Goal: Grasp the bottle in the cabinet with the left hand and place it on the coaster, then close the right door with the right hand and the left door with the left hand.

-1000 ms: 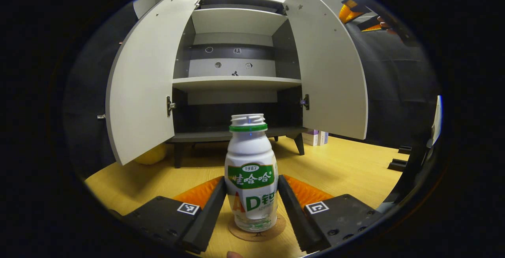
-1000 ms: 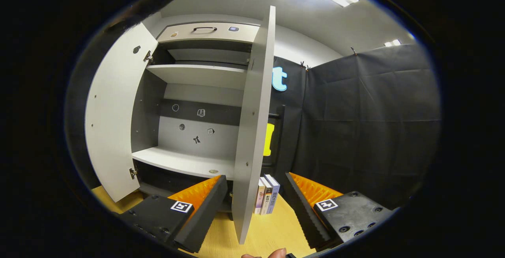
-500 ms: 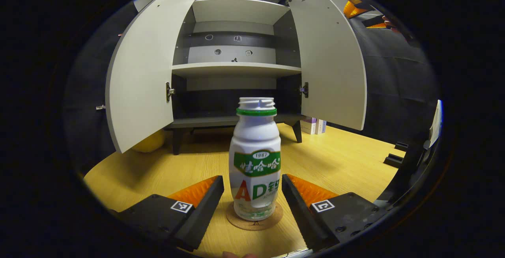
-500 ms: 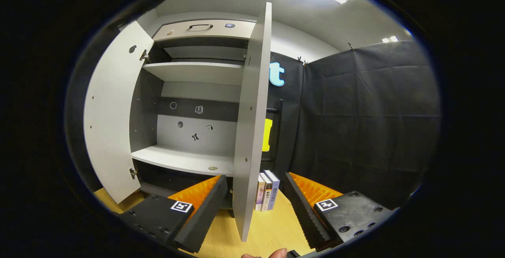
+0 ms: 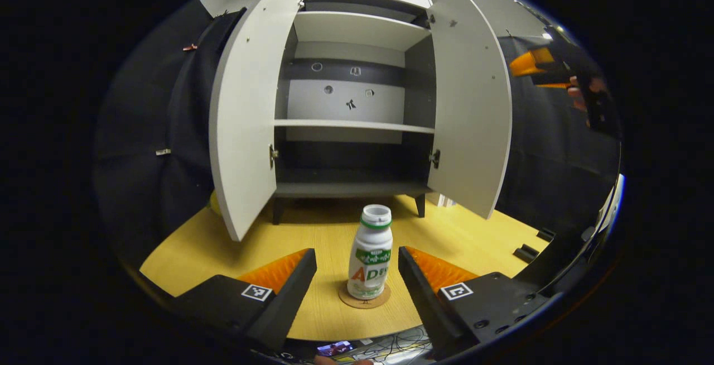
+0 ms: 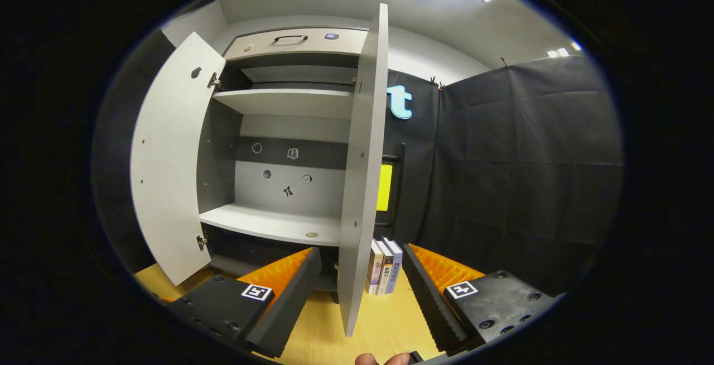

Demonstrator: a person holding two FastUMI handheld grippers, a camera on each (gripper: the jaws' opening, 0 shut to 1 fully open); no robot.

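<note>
Bottle stands upright on the coaster, just ahead of my left gripper and centred on the gap between its spread fingers — nothing pressing on it, so I judge the placing done. Now the right door. In the right gripper view I'm looking at it almost edge-on: its free edge rises straight ahead of my right gripper, whose fingers stand wide apart with the door's lower edge in line with the gap between them and nothing gripped. To do this well, I'd bring the gripper round to the door's outer face, on my right, lay one finger flat against the panel near the free edge, and push in a smooth arc toward the cabinet. No clamping — the hinge wants to swing, not be dragged. Books stand just past the door's foot ahead of me; I'd stay above them. The left door hangs open up and to the left of my left gripper, well beyond the bottle, so I should lift clear of the table before reaching across.
</note>
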